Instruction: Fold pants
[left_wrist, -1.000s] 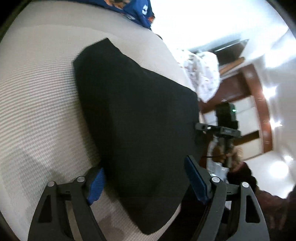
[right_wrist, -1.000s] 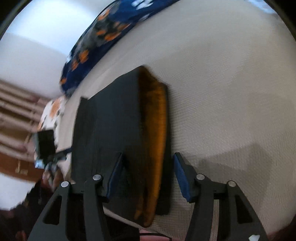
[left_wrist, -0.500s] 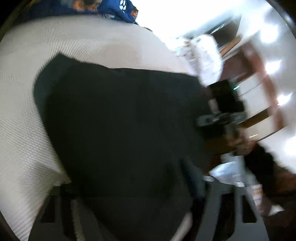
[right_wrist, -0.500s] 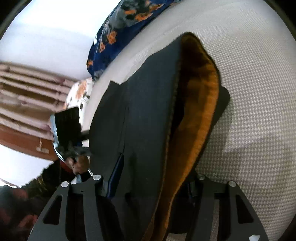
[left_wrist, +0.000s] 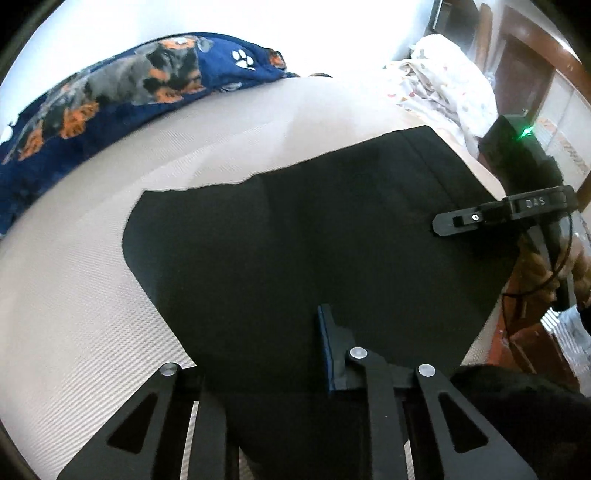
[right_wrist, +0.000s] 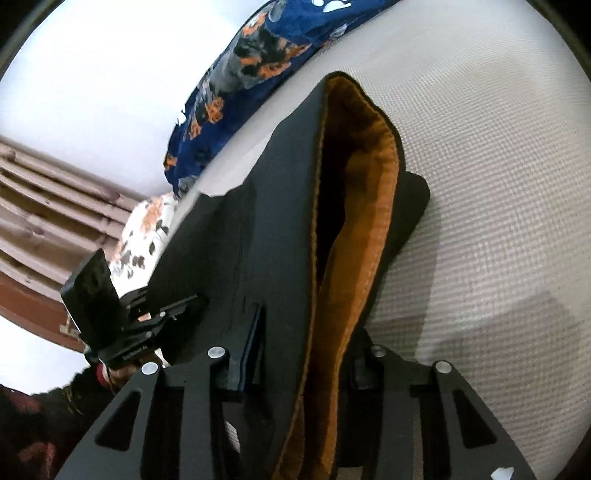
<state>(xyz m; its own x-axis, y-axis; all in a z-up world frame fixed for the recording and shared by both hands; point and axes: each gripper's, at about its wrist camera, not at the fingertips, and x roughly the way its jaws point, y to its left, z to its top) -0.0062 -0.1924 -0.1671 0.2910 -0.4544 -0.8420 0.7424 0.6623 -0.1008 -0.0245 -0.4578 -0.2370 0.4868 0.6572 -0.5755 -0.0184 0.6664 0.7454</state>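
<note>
Both grippers have just been closing: the left gripper (left_wrist: 280, 350) pinches the near edge of the black pants (left_wrist: 314, 236), the right gripper (right_wrist: 306, 354) pinches their orange-lined end, the pants lie on the pale bed (left_wrist: 74, 295), and a blue blanket (left_wrist: 110, 96) sits behind.

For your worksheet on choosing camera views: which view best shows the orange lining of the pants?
The right wrist view: the orange lining runs down the raised edge of the black pants, straight ahead of the camera. The left wrist view shows only the pants' black outer side, with no lining visible.
</note>
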